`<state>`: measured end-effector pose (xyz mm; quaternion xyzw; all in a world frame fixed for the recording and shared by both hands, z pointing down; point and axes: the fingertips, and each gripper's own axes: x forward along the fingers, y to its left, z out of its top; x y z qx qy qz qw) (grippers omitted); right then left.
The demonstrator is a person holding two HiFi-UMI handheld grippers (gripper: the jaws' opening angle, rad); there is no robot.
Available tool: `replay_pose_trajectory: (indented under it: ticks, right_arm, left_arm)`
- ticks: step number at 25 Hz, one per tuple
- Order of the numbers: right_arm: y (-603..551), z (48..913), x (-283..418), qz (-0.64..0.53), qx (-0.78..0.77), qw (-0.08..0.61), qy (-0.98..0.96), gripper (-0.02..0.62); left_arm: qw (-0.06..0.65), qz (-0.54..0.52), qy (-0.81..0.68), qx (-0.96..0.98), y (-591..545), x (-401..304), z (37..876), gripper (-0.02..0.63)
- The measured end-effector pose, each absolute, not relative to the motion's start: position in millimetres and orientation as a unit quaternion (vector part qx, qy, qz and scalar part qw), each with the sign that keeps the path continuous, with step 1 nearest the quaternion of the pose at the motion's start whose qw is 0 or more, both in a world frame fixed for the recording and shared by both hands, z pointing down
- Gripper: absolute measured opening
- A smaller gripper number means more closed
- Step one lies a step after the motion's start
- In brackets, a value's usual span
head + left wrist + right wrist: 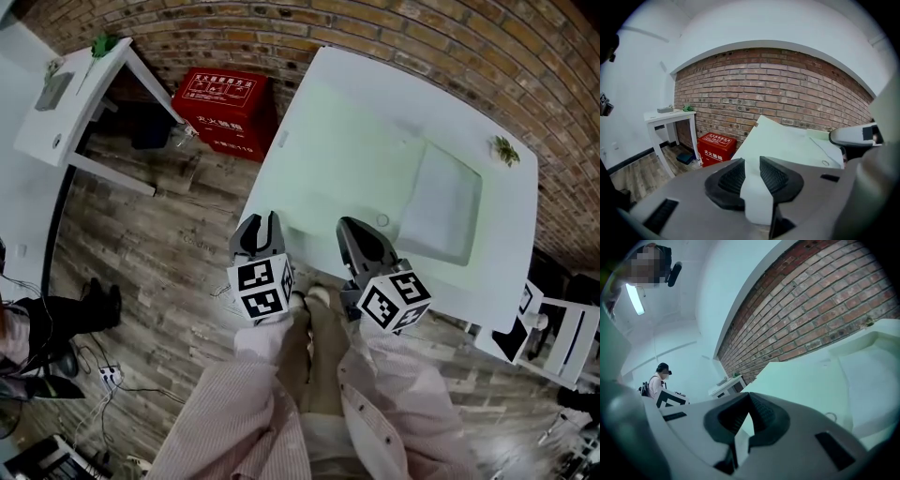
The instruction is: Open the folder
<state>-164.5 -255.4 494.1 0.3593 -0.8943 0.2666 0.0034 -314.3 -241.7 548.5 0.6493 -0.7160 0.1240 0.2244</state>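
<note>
Jaws: left gripper parted, right gripper closed, both empty. Folder flat, seemingly shut; likely reaching for its cover edge.

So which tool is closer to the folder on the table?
Right. The right tool hovers at the table edge, just left of the folder; the left tool is farther left, by the table corner.

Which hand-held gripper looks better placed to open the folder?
Probably the right hand-held gripper: the folder lies just ahead of it, while the left hand-held gripper faces only table.
</note>
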Motion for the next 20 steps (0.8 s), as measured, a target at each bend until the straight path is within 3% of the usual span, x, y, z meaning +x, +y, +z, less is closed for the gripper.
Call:
replay_pose_trajectory:
  ticks: [10,13,20]
  right_arm:
    - [-248,496,-162,0.281,0.368,-0.007,-0.886,0.005]
    - [-246,498,-159,0.288,0.373,-0.011,-0.882,0.005]
    - [-241,502,-150,0.293,0.384,-0.014,-0.876,0.005]
  left_arm:
    - [0.221,0.139,-0.749,0.609,-239,-323,563,0.124]
    - [0.211,0.154,-0.764,0.589,-238,-328,566,0.176]
    - [0.166,0.22,-0.717,0.641,-246,-309,568,0.043]
